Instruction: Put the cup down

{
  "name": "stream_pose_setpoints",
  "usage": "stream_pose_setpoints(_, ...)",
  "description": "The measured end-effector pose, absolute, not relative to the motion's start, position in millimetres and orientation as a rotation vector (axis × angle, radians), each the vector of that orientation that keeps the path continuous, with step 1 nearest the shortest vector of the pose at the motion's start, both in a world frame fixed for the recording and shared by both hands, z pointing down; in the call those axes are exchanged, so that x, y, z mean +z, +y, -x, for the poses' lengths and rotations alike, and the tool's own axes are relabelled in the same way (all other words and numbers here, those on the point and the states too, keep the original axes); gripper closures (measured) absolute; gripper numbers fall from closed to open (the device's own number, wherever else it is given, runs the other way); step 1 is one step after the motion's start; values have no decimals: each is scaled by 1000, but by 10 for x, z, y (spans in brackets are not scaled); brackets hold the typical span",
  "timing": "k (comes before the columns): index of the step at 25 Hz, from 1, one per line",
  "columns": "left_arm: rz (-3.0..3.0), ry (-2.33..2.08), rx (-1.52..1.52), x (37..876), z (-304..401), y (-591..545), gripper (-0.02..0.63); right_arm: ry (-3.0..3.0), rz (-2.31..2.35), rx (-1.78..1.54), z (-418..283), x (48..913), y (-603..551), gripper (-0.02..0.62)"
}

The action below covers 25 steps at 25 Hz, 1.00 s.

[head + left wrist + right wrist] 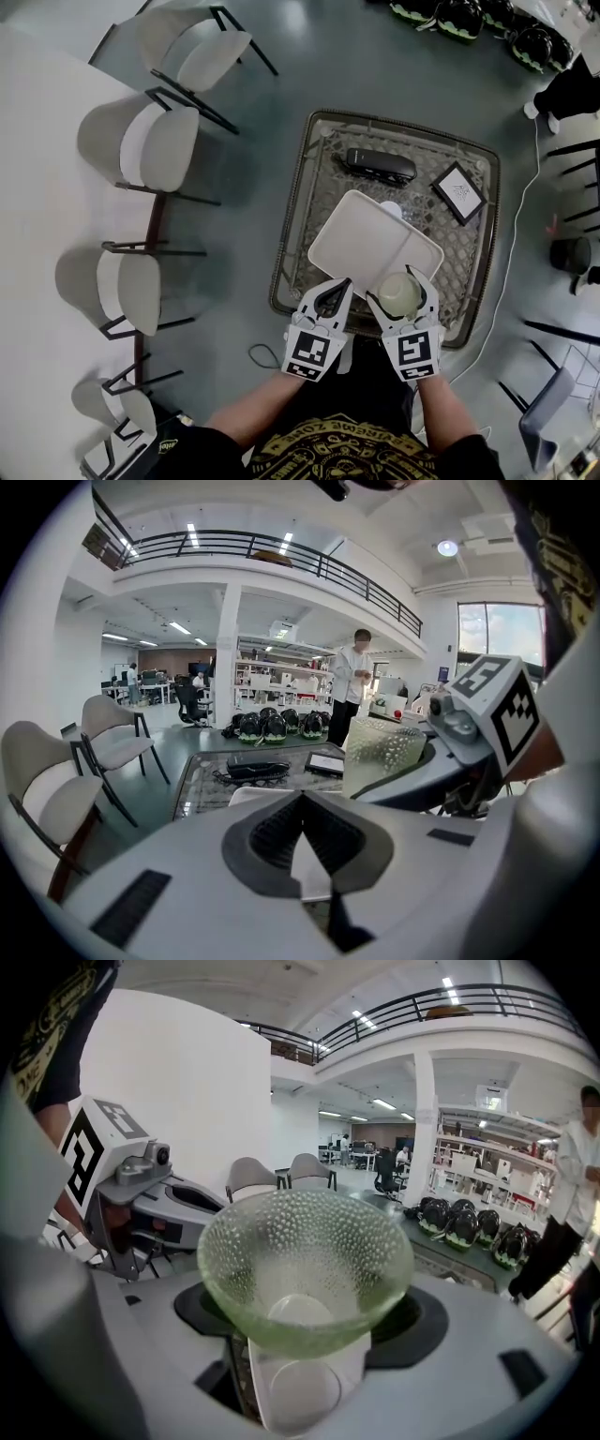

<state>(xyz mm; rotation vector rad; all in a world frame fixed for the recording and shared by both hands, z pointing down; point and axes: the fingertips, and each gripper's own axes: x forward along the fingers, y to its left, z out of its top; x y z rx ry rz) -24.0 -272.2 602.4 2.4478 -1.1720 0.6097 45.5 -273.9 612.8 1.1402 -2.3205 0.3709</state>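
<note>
1. My right gripper (402, 298) has its jaws clamped on the green cup (305, 1269). The cup stands upright between them, mouth up.
2. The white tray (361, 234) lies straight beneath those jaws, on the mesh table (472, 281). I judge the move is plainly downward, but I cannot tell whether the base touches yet.
3. My left gripper (335, 287) has its jaws together and empty, just beside the right.
</note>
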Motion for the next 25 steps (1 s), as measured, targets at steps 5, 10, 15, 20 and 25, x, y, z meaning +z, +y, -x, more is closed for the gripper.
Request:
stream_pose_setpoints(5, -2425, -1181, 638, 6209, 251, -2768, 607, -2323, -1116, 375, -425, 6277, -2809, 218)
stream_pose_setpoints(10, -2390, -1205, 656, 6352, 298, -2788, 607, -2343, -1096, 374, -387, 6461, -2846, 218)
stream_pose_setpoints(15, -2378, -1213, 688, 6483, 305, -2826, 607, -2355, -1068, 374, -334, 6665, -2907, 218)
stream_pose_setpoints(20, -2363, -1204, 724, 6620, 328, -2789, 607, -2357, -1040, 377, -254, 6875, -2924, 218)
stream_pose_setpoints(25, -2348, -1197, 746, 6738, 358, -2779, 607, -2348, -1007, 392, -206, 7074, -2930, 218)
